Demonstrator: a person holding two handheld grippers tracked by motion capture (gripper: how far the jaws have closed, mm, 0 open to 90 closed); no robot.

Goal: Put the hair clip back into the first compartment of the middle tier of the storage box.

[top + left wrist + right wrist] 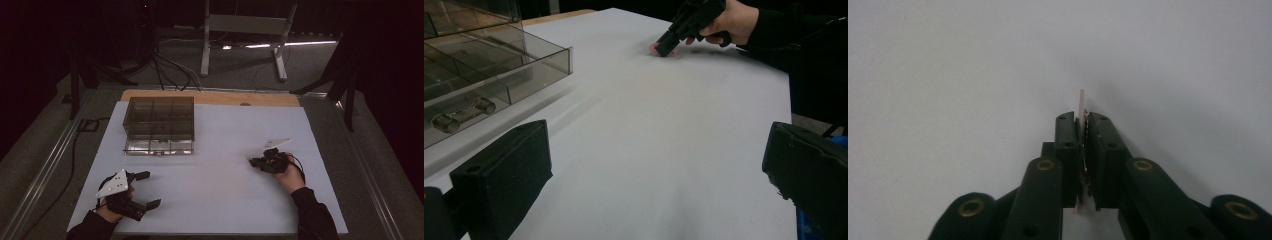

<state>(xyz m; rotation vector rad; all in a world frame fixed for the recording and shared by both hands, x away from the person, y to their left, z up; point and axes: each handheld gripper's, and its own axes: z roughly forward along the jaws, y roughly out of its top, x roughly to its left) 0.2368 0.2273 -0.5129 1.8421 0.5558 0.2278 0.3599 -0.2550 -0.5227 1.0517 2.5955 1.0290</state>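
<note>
Pink, thin, flat piece [1081,100]: pinched on edge between the closed jaws of the right gripper [1082,120], its upper edge standing a little proud of the jaw tips; in the left gripper view the same piece [655,48] shows as a small pink patch at the jaw tips, at or just above the white counter [664,130], on the person's right-hand side; whether it touches the surface I cannot tell. What the piece is made of I cannot tell; it is too small and seen edge-on. Right gripper: clenched on the piece, angled down toward the counter, held in the right hand [287,172]. Left gripper [147,189]: released, jaws wide apart with nothing between them, resting low at the near left of the counter, pointing across toward the other hand. Smoky clear box [159,124]: divided into compartments, standing at the far left of the counter, well apart from the pink piece; one near compartment holds a small metal part with two rounded ends [464,113]. Step in hand, as judged: the pick-up of the pink piece, with the grip made and the lift not yet clearly done. Next move, as judged: raise the piece clear of the counter without loosening the pinch, carry it leftward to the box and lower it into a compartment before opening. Caution: such a thin piece held on edge may slip or twist if the jaws ease.
</note>
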